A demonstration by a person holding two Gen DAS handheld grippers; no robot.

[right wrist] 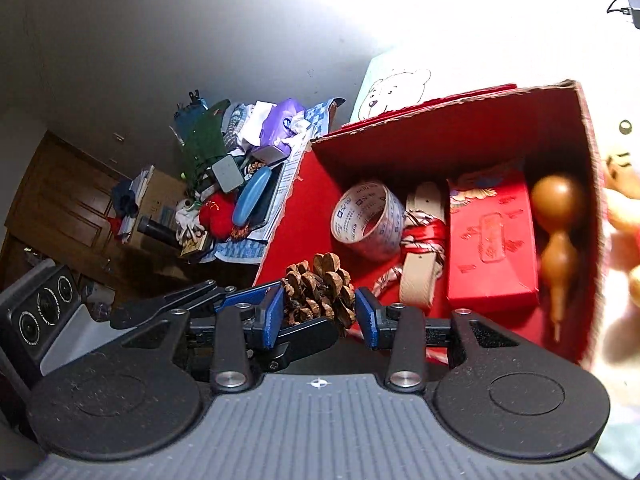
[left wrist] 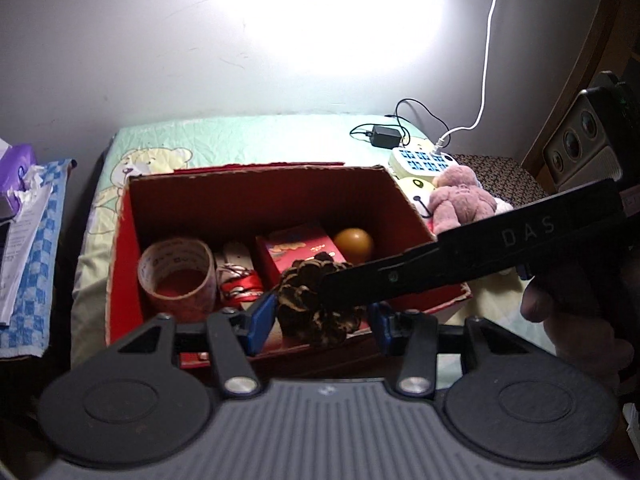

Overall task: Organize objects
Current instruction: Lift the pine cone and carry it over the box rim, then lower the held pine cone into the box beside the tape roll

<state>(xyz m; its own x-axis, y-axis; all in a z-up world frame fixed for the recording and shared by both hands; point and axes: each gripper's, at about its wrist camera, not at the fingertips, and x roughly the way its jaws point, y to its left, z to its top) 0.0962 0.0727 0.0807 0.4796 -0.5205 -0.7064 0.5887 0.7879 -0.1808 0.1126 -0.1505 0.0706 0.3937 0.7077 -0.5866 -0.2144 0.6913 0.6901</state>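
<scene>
A brown pine cone (left wrist: 316, 300) (right wrist: 320, 292) hangs at the near edge of an open red cardboard box (left wrist: 124, 248) (right wrist: 304, 216). Both grippers close around it. My left gripper (left wrist: 320, 320) has its blue pads on either side of the cone. My right gripper (right wrist: 320, 312) also has its pads on both sides of it, and its finger crosses the left wrist view (left wrist: 460, 264). Inside the box lie a tape roll (left wrist: 176, 276) (right wrist: 368, 220), a beige belt with red ribbon (right wrist: 424, 240), a red packet (right wrist: 492, 240) and a brown gourd (right wrist: 556, 240).
The box stands on a bed with a teddy-print sheet (left wrist: 240, 136). A pink plush toy (left wrist: 460, 200), a power strip (left wrist: 424, 160) and a black adapter (left wrist: 386, 136) lie to the right. A cluttered side table (right wrist: 232, 184) stands left of the bed.
</scene>
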